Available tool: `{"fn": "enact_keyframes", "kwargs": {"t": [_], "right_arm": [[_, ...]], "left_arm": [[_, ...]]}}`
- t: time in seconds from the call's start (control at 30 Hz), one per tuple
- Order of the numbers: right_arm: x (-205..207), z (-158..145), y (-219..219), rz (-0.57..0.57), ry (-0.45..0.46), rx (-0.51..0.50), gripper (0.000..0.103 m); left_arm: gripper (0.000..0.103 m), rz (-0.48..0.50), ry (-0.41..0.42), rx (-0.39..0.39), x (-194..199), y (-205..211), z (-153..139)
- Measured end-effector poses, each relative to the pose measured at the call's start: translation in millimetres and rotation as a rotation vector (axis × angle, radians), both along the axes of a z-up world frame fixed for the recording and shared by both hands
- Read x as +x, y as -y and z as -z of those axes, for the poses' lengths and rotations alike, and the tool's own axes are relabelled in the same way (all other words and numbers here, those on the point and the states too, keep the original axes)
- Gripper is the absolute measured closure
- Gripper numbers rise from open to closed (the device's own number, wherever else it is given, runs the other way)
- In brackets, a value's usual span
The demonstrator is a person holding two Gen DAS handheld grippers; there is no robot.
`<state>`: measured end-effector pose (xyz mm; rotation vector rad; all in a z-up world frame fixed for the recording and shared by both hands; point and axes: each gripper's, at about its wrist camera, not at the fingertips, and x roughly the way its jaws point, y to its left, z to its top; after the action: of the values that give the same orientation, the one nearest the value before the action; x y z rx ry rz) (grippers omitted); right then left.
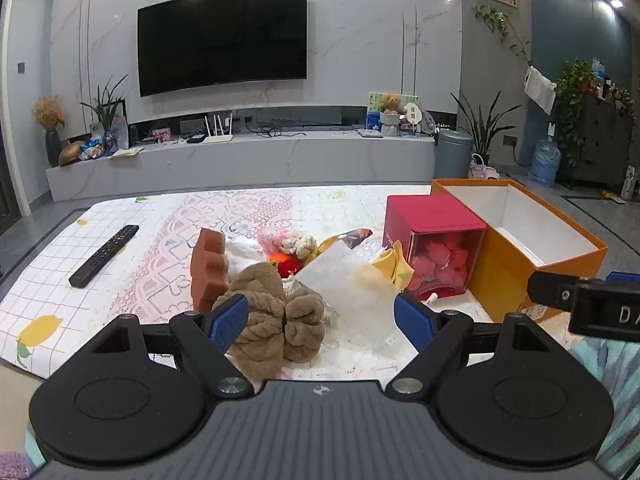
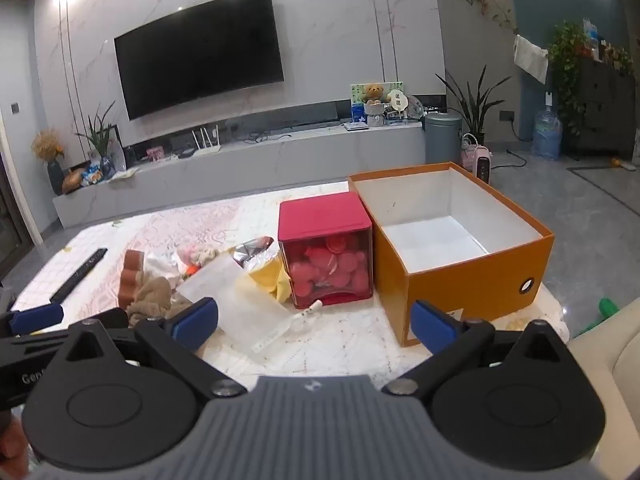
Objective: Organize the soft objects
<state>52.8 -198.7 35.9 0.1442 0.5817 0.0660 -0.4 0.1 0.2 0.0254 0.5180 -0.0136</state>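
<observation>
An empty orange box (image 2: 460, 264) stands at the counter's right. Left of it lies a heap of soft things, nearest a brown plush cloth (image 1: 276, 312). It sits directly ahead of the left tool (image 1: 320, 316), released wide; the right tool (image 2: 314, 322), also released, faces the box.

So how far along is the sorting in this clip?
Barely started. Done: nothing, since the orange box is empty inside. In hand: nothing either; the left tool is open in front of the brown plush cloth, and the right tool is open too. Left: the whole pile, including the brown sponge and yellow cloth.
</observation>
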Motion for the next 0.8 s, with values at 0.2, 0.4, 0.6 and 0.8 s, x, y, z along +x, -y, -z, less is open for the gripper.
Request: {"fn": "enact_keyframes", "kwargs": {"t": [0.2,0.4,0.6,0.8], "right_arm": [[-2.2,-1.7,2.9,-0.025,0.017,-0.03,0.003],[-2.0,-0.3,-8.5,-0.031,0.013,-0.081,0.003],[2.3,3.6,-12.0,-0.028,-0.013,-0.102,0.003],[2.6,6.2,-14.6,-0.039,-0.028,-0.105,0.003]], "left_arm": [[0.015,0.011,-0.031,-0.009,4.0,-1.5,0.8],[0.016,0.008,-0.033,-0.039,2.6,-4.8,5.0],[0.016,0.01,-0.045,-0.043,2.6,-7.2,5.3],[0.016,0.006,-0.05,-0.044,2.9,-7.8,6.8]]}}
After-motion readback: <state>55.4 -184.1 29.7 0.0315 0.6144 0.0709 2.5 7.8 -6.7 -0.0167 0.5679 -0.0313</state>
